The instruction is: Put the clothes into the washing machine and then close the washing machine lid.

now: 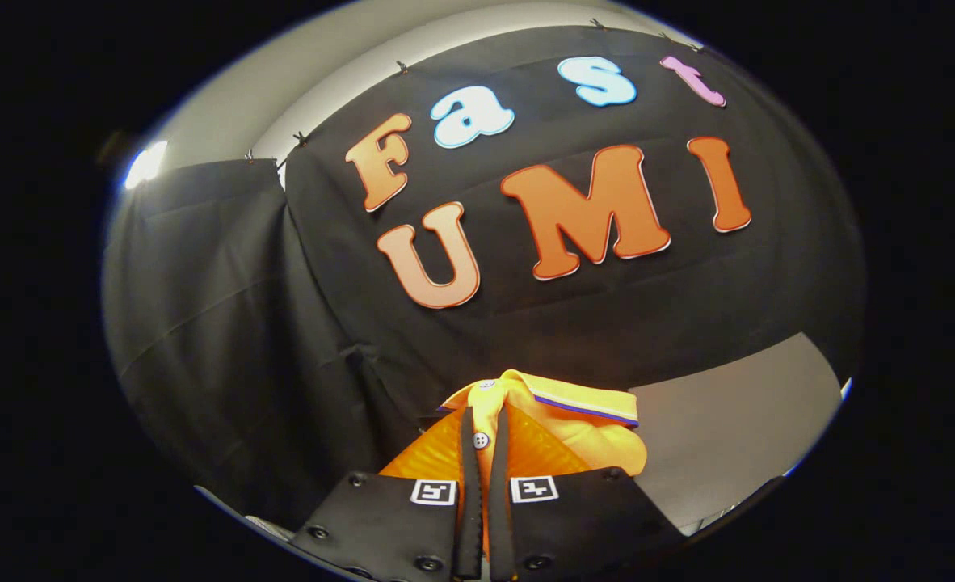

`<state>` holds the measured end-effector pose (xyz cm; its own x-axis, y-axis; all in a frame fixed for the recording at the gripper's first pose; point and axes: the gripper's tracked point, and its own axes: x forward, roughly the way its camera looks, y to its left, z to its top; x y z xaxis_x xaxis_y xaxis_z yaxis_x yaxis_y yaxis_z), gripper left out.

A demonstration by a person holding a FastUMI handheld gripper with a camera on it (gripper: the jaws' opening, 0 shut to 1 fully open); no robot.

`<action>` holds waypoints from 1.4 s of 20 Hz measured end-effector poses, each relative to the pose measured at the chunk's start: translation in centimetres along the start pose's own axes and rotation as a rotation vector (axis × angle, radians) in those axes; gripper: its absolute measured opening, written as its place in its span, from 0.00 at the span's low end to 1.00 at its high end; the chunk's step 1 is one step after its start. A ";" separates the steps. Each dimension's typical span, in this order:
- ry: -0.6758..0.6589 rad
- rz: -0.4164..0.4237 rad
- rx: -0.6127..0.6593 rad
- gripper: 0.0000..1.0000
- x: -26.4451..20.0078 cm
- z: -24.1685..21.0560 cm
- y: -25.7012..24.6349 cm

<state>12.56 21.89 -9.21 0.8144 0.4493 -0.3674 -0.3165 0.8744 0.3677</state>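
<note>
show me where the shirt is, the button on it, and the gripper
Shirt [582, 432]: gripper view, on the yellow fabric below the collar.
Button [481, 440]: gripper view, on the white button between the fingers.
Gripper [485, 453]: gripper view, midway between its fingertips, shut on the shirt.

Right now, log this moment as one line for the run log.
hand-held gripper: shut on orange polo shirt | shirt: pinched at button placket, lifted before black booth wall | step: carrying clothes to washing machine

Black cloth wall [227, 323], pale ceiling [300, 89], bright lamp [146, 164] at its corner
</note>
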 end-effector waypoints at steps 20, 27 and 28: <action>0.280 0.020 0.049 0.11 15.9 -17.0 1.2; 0.361 -0.027 0.062 0.11 19.4 -21.8 -1.1; 0.375 -0.033 0.062 0.11 19.7 -22.7 -1.5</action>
<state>18.05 33.63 -36.38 0.5852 0.4671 -0.6628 -0.2538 0.8819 0.3973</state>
